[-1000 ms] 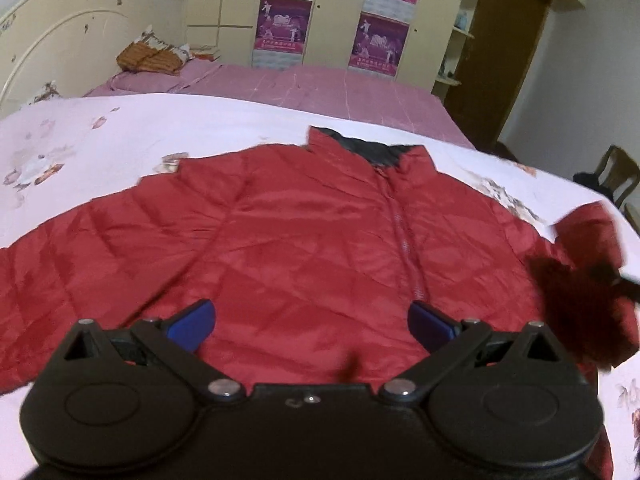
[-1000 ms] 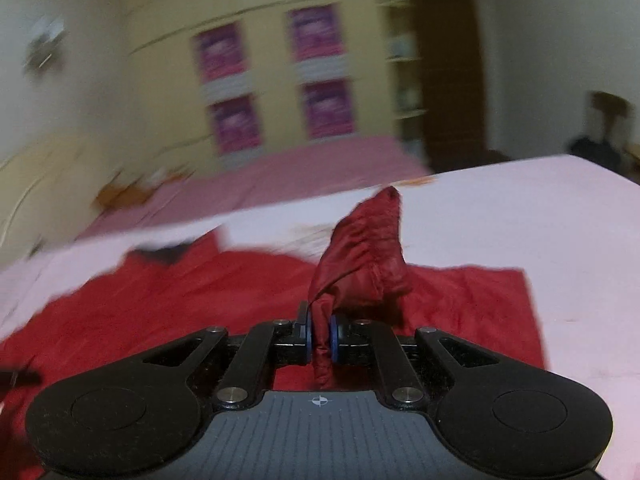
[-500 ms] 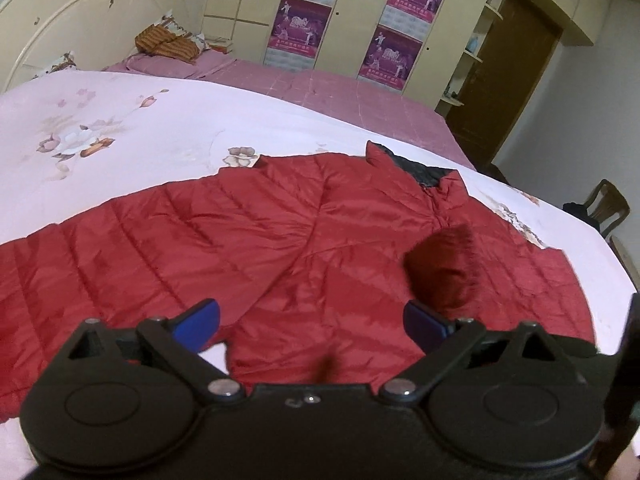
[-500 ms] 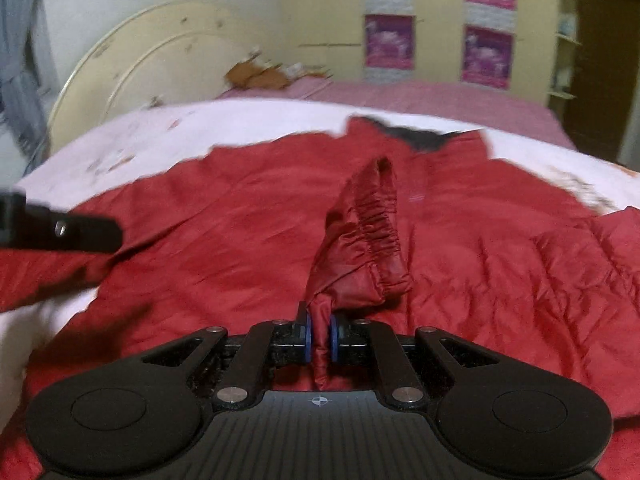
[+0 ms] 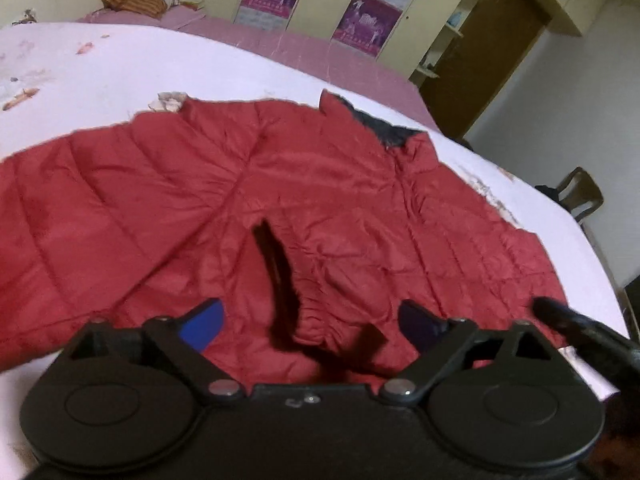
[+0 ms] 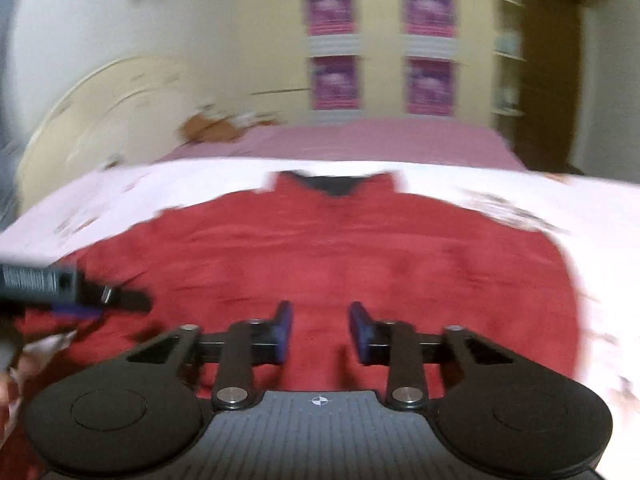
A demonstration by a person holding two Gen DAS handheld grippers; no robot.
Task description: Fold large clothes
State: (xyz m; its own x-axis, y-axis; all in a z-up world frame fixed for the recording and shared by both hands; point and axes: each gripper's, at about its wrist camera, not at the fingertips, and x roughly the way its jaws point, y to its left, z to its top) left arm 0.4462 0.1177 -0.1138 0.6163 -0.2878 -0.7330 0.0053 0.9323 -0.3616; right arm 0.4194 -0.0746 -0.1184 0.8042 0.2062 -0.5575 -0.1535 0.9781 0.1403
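Two open grippers over one red jacket (image 5: 304, 200), spread front-up on the bed (image 5: 120, 68).

The left gripper (image 5: 310, 320) and right gripper (image 6: 320, 330) both gape, holding nothing. One sleeve lies folded across the chest, cuff (image 5: 320, 320) near; the other sleeve (image 5: 48, 200) stretches left. The quilted shell looks light, puffy and slippery, likely to spring back; the elastic cuff or hem seems the surest hold. A chair (image 5: 580, 192) stands far right, clear of the work.

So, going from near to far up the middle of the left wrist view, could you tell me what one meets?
Open left tongs → elastic cuff of the folded-in sleeve → red quilted puffer jacket → its dark collar lining → white floral bedsheet → pink bedspread → cream wardrobe with purple posters.
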